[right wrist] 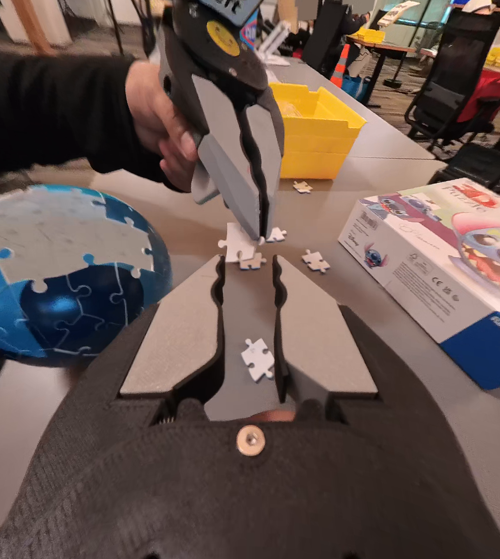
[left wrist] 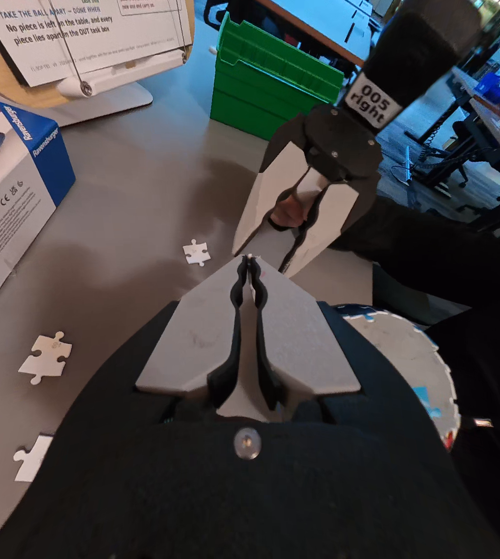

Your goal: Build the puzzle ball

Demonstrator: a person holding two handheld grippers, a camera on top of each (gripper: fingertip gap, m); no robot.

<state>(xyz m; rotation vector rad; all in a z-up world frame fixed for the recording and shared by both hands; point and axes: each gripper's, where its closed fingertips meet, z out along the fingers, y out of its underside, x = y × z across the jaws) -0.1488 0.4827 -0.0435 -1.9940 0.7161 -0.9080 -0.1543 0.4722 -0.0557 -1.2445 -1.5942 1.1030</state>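
My left gripper point(left wrist: 249, 257) is shut on a white puzzle piece, which shows only as a thin white edge between the pads. The right wrist view shows this gripper point(right wrist: 261, 239) pointing down, with the white puzzle piece point(right wrist: 238, 243) pinched at its tips just above the table. My right gripper point(right wrist: 248, 260) is open and empty, and faces the left gripper's tips from close by. Its fingers point(left wrist: 318, 230) also show in the left wrist view. The partly built blue puzzle ball point(right wrist: 61, 272) sits to its left and also shows in the left wrist view point(left wrist: 400, 348).
Loose white pieces lie on the grey table point(left wrist: 196, 252) point(left wrist: 46, 357) point(right wrist: 258, 358) point(right wrist: 315, 260) point(right wrist: 253, 261). The puzzle box point(right wrist: 439, 266) stands to the right. A yellow bin point(right wrist: 315, 133), a green bin point(left wrist: 267, 90) and a sign stand point(left wrist: 91, 39) stand farther back.
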